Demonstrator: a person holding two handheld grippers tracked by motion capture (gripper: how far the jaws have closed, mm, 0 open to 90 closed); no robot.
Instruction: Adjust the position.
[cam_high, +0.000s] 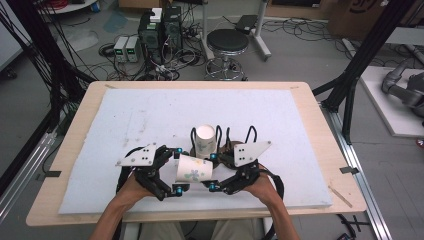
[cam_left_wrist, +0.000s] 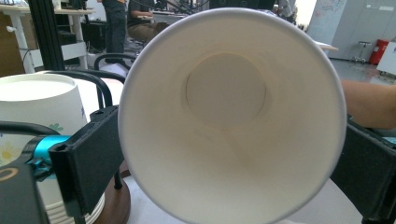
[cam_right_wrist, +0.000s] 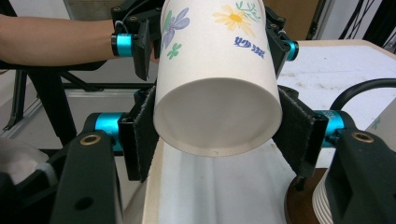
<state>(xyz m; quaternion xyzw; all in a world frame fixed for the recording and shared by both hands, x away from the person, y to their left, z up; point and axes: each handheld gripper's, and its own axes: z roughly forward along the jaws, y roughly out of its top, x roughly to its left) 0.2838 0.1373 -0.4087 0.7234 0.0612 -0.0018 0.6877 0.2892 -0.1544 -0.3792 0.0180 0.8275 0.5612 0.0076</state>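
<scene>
Quickly, held cup: one paper cup (cam_high: 194, 169) with flower print, lying sideways in the air just above the desk (cam_high: 300, 105), between my two grippers.
Left gripper (cam_high: 176, 170): jaws closed on the cup near its rim; mouth faces this camera (cam_left_wrist: 232, 112), inside looks empty.
Right gripper (cam_high: 213, 171): jaws pressed on the cup's base end (cam_right_wrist: 217, 116); my guess, a handover or a two-handed steady.
Cup stack (cam_high: 205, 141): upside down on a round wooden holder (cam_high: 223, 156) with black wire loops, just behind the grippers; I judge the held cup belongs with it.
Counts: one held cup, one stack (layers too small to count), one holder, two grippers.
Desk cover: one white mat (cam_high: 150, 115).
</scene>
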